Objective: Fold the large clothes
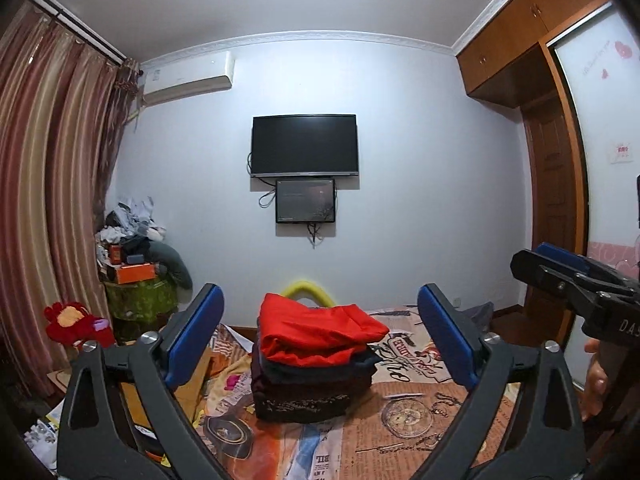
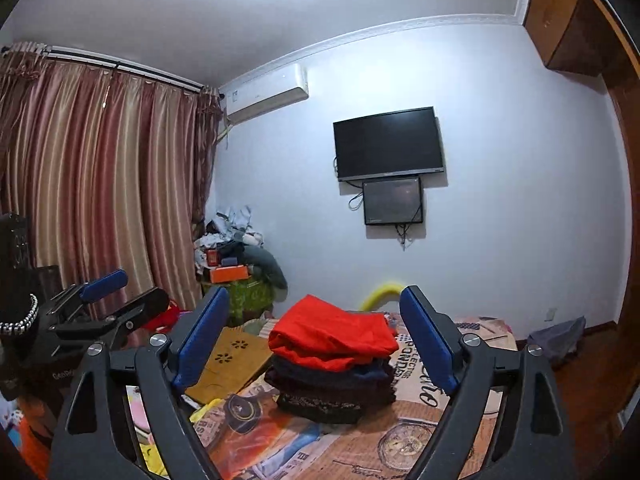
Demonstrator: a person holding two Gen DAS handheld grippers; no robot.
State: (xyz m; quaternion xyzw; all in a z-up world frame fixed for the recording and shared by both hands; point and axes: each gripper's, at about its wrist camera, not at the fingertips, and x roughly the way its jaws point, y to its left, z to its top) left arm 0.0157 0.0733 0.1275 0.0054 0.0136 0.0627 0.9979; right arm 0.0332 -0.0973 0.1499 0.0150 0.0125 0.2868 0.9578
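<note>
Red cloth tops a neat stack of folded clothes [image 1: 314, 364] sitting on a bed [image 1: 420, 428] covered with a printed orange spread. From the left wrist view, the left hand-held gripper [image 1: 320, 340] has its blue-padded jaws spread wide apart and empty, the stack lying beyond the tips, framed between them, untouched. From the right wrist view, the right hand-held gripper [image 2: 314, 340] also stands wide open with nothing held, the same stack ahead of it and apart from the pads. Each gripper shows at the edge of the other's view. Behind, a black television [image 1: 304, 145] hangs on a pale wall, striped curtains [image 2: 100, 168] at left
</note>
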